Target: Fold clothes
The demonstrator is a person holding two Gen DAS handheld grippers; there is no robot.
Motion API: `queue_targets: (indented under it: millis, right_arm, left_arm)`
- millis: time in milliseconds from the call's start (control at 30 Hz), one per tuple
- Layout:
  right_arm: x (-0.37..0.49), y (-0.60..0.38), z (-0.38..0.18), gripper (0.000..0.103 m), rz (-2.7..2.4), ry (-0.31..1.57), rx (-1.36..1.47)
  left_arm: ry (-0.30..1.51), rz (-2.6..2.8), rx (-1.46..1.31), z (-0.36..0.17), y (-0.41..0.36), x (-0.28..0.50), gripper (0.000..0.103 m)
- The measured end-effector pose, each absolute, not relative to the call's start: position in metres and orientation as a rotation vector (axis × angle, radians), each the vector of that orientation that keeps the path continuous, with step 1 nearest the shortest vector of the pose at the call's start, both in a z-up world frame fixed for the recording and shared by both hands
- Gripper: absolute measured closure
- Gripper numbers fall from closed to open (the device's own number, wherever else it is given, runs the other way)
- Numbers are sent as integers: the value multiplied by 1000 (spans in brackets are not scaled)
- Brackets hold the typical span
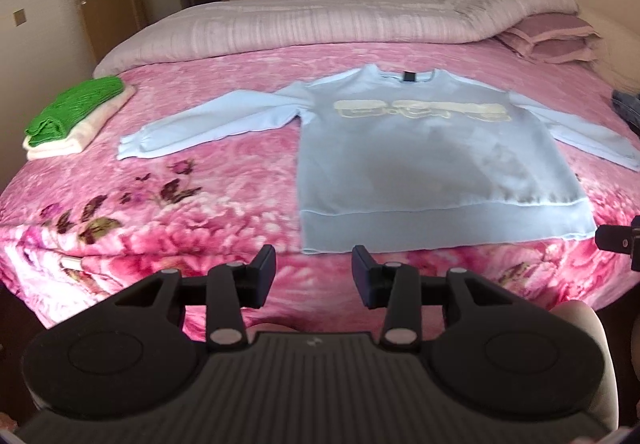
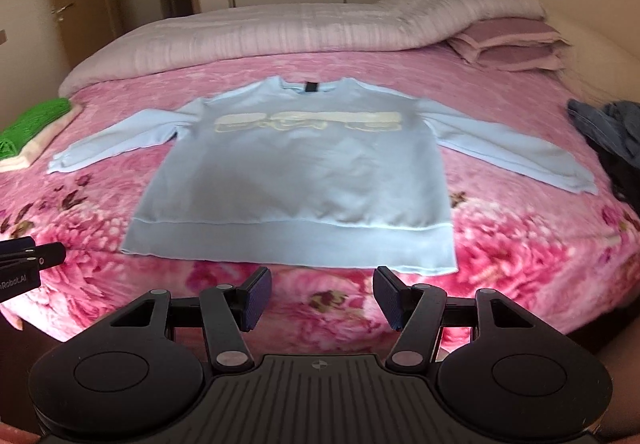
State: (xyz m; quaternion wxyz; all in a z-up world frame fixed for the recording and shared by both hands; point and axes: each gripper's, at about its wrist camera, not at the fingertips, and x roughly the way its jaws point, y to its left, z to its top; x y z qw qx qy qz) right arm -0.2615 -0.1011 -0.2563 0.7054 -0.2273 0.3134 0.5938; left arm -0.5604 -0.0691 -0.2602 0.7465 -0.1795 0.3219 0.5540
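Left wrist view: a pale blue sweatshirt [image 1: 420,164] lies flat on the pink floral blanket [image 1: 160,212] of a bed, front up, collar away from the camera, both sleeves spread out to the sides. A pale print runs across its chest. The left gripper [image 1: 313,272] hangs over the blanket just short of the sweatshirt's hem, near the hem's left corner; its jaws stand apart with nothing between them. At the left edge of the bed sits a folded stack [image 1: 76,116], a green garment on top of a cream one. A lilac quilt [image 1: 320,24] lies bunched along the far side, with pillows [image 1: 552,40] at the far right.

In the right wrist view the right gripper [image 2: 322,298] hangs just short of the hem, toward its right half, jaws likewise apart and empty, touching no cloth. A dark heap of clothes [image 2: 612,132] lies at the right edge of the bed, well clear of the right sleeve's cuff. The left gripper's tip shows at the left border.
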Motion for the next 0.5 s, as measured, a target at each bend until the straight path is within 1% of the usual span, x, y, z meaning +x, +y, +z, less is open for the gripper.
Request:
queue_targets:
  millis: [333, 500]
  right_arm:
    - [-261, -79, -261, 43, 1363, 697, -507]
    - [-247, -75, -262, 43, 1373, 697, -448]
  left_arm:
    - [712, 1279, -405, -258, -54, -564, 65]
    - [736, 1288, -388, -258, -48, -551, 65]
